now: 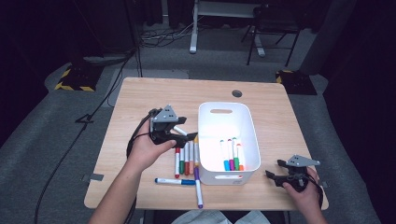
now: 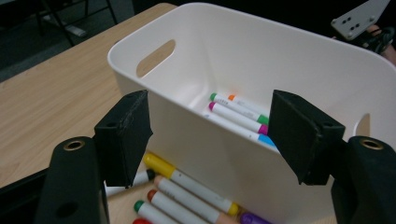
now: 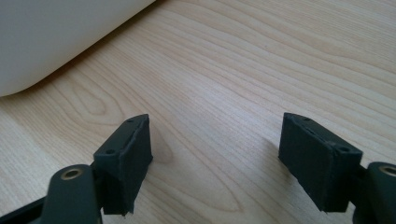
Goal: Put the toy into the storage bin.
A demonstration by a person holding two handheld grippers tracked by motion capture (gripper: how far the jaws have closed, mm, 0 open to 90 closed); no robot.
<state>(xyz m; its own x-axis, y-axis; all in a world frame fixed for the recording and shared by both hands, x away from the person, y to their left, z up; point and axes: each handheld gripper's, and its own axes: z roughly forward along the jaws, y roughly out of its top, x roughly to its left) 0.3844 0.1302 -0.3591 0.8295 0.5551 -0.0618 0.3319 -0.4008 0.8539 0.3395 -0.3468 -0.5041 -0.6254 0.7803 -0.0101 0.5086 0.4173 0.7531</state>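
white bin (image 1: 228, 135) stands between table markers (image 1: 187, 161) and right hand-held gripper (image 1: 275, 173).

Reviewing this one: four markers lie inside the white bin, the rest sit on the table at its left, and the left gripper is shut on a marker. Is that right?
Not quite. The left gripper is open with nothing between its jaws, as the left gripper view shows. The rest holds: four markers lie inside the white bin, and others sit on the table at its left.

Wooden table (image 1: 140, 100) carries white bin (image 1: 205, 140) and loose markers (image 1: 185, 161)
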